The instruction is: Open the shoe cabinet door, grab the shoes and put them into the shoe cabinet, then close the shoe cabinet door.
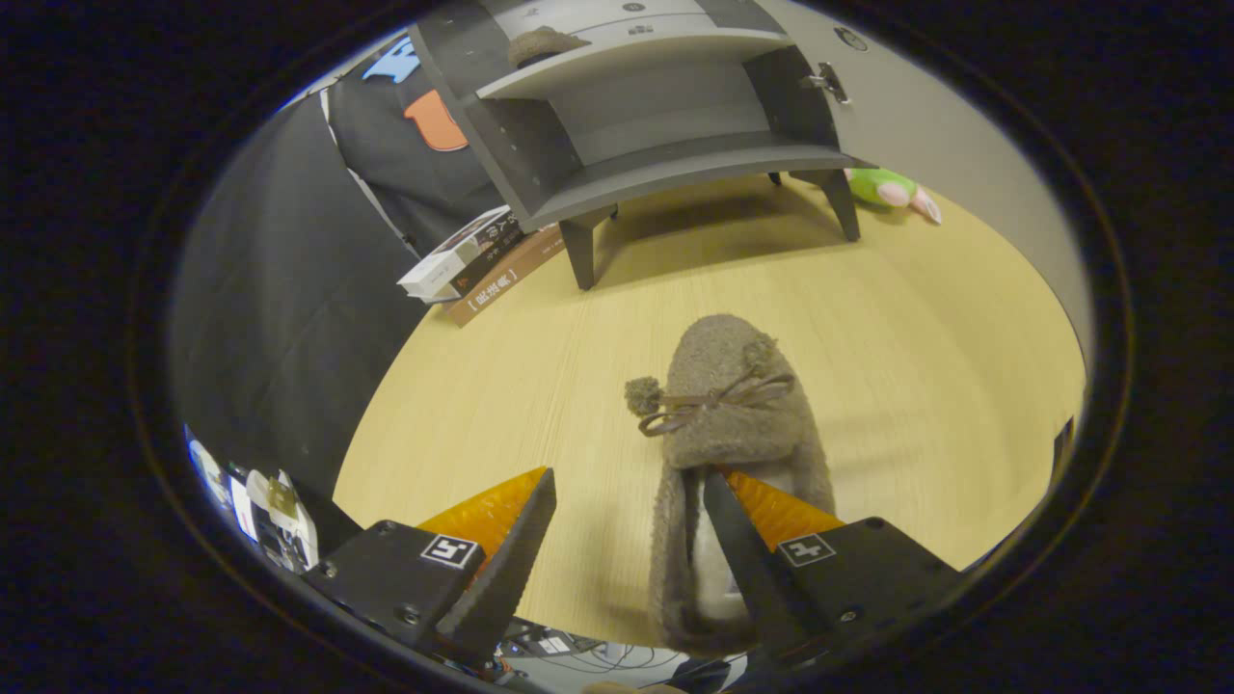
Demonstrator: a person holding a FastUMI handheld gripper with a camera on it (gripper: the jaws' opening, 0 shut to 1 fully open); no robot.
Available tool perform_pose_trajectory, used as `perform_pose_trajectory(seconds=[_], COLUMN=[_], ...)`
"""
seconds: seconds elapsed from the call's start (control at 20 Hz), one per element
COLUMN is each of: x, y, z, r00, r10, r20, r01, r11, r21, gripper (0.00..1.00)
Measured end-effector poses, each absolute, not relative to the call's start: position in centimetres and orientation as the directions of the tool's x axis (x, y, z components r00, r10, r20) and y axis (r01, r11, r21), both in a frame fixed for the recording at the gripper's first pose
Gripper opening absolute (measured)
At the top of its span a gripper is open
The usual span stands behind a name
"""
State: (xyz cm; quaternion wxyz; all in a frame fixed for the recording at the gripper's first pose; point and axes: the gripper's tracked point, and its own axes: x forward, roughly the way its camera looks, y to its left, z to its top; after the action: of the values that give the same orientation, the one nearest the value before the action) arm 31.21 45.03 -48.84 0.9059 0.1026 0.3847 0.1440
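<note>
The fuzzy brown slipper [728, 424] lies on the light wooden floor [916, 366], toe pointing away toward the cabinet, a small bow and pompoms across its top. The gripper [629, 492] is spread open around the slipper's left wall: the right finger dips into the shoe's opening at the heel end, the left finger stands outside over bare floor, and neither yet presses on it, so nothing is held. Farther off stands the grey shoe cabinet [665, 125] on short legs, its door [954, 164] already swung wide to the right. On the upper shelf sits another brown fuzzy shape [542, 43], probably the first slipper already stored, though it is too small to be sure. Left of the cabinet a few books [482, 260] lean against the booth wall; to the far right a green plush toy [887, 188] lies on the floor. As I judge it, the opening is done, while grasping this slipper, shelving it and closing the door remain.
</note>
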Motion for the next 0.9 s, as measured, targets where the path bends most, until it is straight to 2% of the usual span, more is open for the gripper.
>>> perform_pose_trajectory(seconds=[0.2,0.45,0.7,0.9], x=[33.9,34.9,35.0,34.9], y=[45.6,43.1,42.8,42.8], z=[-49.7,-50.9,-50.7,-50.4], r00=[0.651,0.649,0.624,0.602], r10=[0.313,0.194,0.217,0.226], r20=[-0.692,-0.736,-0.751,-0.766], r01=[-0.174,-0.095,-0.178,-0.175], r11=[0.948,0.980,0.975,0.973], r21=[0.266,0.174,0.133,0.150], gripper=[0.96,0.54,0.11,0.06])
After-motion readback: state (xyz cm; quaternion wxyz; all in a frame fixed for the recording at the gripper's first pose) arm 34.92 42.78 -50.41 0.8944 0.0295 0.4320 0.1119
